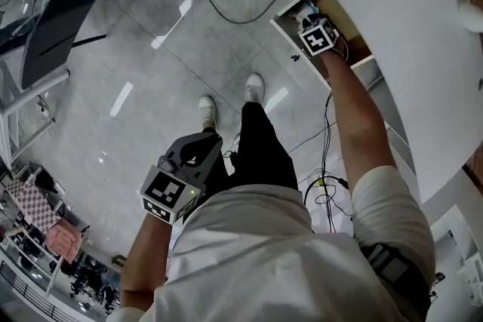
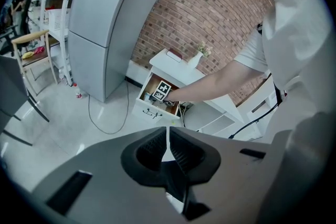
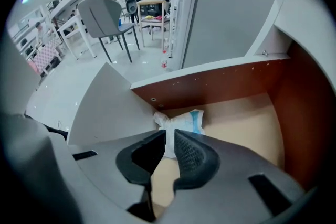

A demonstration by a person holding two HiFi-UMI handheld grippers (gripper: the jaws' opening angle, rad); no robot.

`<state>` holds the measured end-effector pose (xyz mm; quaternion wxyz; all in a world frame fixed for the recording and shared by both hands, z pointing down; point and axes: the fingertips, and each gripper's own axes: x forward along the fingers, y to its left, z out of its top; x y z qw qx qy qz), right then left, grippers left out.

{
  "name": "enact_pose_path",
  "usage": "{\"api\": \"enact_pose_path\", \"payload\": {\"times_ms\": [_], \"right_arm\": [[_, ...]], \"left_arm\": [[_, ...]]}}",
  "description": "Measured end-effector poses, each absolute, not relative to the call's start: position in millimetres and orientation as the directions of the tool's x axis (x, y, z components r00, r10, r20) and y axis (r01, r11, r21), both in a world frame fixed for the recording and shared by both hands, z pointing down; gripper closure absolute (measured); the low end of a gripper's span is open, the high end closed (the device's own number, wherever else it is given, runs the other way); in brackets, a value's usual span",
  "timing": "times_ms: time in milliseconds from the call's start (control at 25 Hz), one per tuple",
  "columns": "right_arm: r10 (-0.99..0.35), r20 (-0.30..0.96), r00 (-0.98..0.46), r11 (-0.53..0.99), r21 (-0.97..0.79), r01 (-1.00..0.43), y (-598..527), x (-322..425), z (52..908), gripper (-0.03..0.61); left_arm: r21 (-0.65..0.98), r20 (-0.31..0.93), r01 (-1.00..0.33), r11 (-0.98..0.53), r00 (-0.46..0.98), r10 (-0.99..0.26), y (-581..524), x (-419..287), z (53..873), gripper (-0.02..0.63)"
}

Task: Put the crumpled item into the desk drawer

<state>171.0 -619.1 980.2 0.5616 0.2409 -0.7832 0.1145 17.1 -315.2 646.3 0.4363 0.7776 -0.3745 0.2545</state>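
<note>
Crumpled wrapper (image 3: 181,121) sits in the drawer's (image 3: 220,89) back corner at frame centre, right gripper (image 3: 168,136) narrow and apparently nipping its near edge; light, soft, springy film, so pinch any fold; left gripper (image 2: 168,145) closed, empty.

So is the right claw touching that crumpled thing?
Cannot tell. The right gripper view shows the crumpled item in the slit between the jaws of the right claw, but neither contact nor gap is plain.
</note>
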Motion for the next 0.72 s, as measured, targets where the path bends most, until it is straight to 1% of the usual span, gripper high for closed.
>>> {"api": "enact_pose_path", "payload": {"times_ms": [160, 400, 720], "right_arm": [[-0.257, 0.926, -0.276, 0.848, 0.079, -0.525, -609, 170, 953, 0.509], [-0.277, 0.916, -0.29, 0.814, 0.063, -0.578, -578, 176, 901, 0.536], [-0.344, 0.874, -0.342, 0.736, 0.025, -0.677, -500, 169, 780, 0.546]], "left_arm": [[0.485, 0.709, -0.79, -0.374, 0.606, -0.361, -317, 16, 630, 0.579], [0.48, 0.676, -0.756, -0.446, 0.643, -0.362, -312, 20, 598, 0.578], [0.476, 0.599, -0.673, -0.567, 0.72, -0.352, -278, 10, 526, 0.578]]}}
